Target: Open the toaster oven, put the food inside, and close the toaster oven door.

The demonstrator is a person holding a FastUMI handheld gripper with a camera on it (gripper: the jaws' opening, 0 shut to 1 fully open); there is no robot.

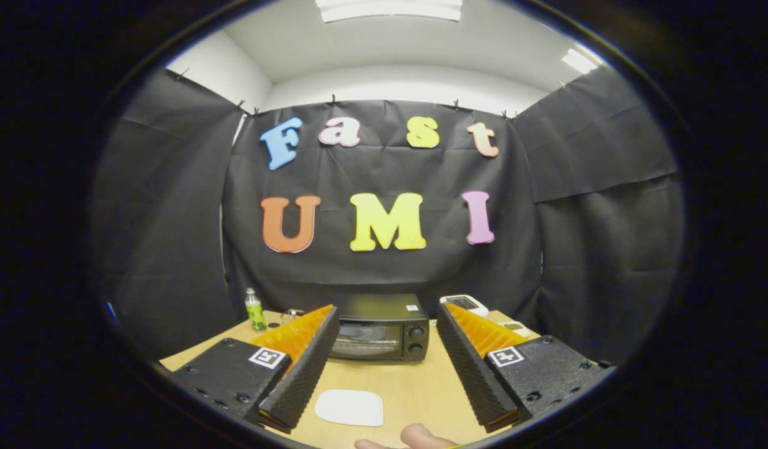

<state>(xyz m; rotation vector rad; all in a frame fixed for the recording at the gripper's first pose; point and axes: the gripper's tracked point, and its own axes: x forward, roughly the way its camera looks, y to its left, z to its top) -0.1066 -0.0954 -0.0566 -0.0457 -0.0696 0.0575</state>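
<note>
Wooden table [415,390] carries everything in the gripper view. At twelve o'clock from the gripper [388,337], beyond its fingertips, sits the black oven [380,328], its glass door shut, two knobs stacked on its right-hand panel. The gripper is released: its two fingers [303,368] stand wide apart, splayed outward toward the camera, holding nothing, with the oven framed in the gap between them. The fingers hang above the tabletop, level and aimed straight at the oven's front.

Between the fingers and nearer than the oven, at about six o'clock from it, lies a flat white plate [349,408] on the wood; whether it bears anything cannot be told. Just nearer again, at six o'clock from the plate's right side, a fingertip of a hand [415,438] pokes in low over the table.

At ten o'clock from the oven stands a small green bottle [255,310], upright near the table's far left corner. At two o'clock from the oven rests a white device [465,304], near the far right edge.
</note>
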